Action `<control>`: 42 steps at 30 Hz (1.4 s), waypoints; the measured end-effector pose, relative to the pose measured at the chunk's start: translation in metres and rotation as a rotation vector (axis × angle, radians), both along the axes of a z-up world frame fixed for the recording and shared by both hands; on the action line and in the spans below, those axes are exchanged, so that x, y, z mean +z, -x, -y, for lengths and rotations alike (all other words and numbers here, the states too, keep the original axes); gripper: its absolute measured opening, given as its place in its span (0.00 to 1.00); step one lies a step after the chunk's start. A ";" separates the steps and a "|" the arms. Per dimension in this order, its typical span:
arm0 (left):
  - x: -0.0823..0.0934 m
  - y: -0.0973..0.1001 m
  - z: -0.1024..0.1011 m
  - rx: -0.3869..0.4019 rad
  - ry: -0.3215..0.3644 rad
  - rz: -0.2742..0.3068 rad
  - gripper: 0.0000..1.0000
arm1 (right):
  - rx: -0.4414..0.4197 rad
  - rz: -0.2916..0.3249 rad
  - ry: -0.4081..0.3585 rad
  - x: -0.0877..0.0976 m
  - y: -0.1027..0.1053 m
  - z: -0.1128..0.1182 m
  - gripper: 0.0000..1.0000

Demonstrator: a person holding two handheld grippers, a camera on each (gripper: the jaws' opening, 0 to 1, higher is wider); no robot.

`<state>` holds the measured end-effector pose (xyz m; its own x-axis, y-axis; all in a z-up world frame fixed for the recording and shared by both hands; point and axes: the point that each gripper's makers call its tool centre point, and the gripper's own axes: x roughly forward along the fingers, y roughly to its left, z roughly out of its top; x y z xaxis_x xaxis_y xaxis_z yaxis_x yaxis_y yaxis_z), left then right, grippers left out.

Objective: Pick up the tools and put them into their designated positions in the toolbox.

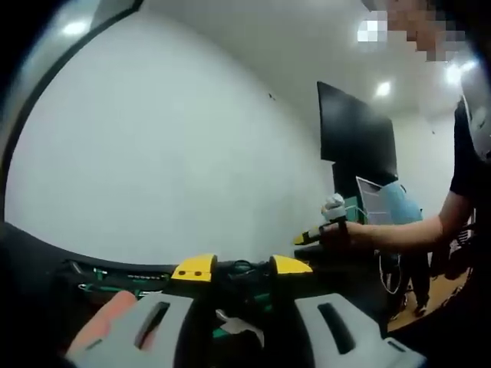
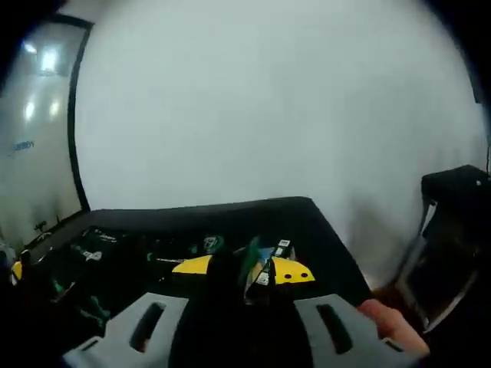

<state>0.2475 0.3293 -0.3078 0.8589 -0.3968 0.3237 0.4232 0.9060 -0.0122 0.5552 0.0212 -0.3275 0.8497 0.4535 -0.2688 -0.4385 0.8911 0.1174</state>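
Note:
My right gripper (image 2: 244, 270) is shut on a black-and-green tool (image 2: 249, 268) with a small label, which fills the gap between the yellow-tipped jaws. It hangs over a black table (image 2: 307, 222). To its left lies the dark toolbox tray (image 2: 92, 253) holding several green-and-black tools. In the left gripper view, my left gripper (image 1: 242, 267) stands open, its yellow tips well apart, low over dark tools and cables (image 1: 115, 277). The right gripper (image 1: 311, 236) enters from the right, held in a person's hand (image 1: 337, 230).
A white wall (image 1: 169, 153) fills the background. A black screen (image 1: 357, 138) hangs on it at the right, and a black chair (image 2: 453, 230) stands beyond the table's right edge. The person's arm (image 1: 406, 230) reaches in from the right.

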 end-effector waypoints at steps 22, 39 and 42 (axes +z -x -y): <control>-0.001 -0.002 -0.002 -0.015 0.017 -0.006 0.26 | -0.198 -0.247 0.188 -0.082 -0.068 0.006 0.29; 0.001 -0.001 -0.001 -0.024 0.030 -0.006 0.26 | -0.117 -0.304 0.057 -0.073 -0.047 0.007 0.14; 0.001 -0.001 0.000 -0.024 0.032 -0.007 0.26 | -0.093 -0.251 0.069 -0.056 -0.043 0.012 0.00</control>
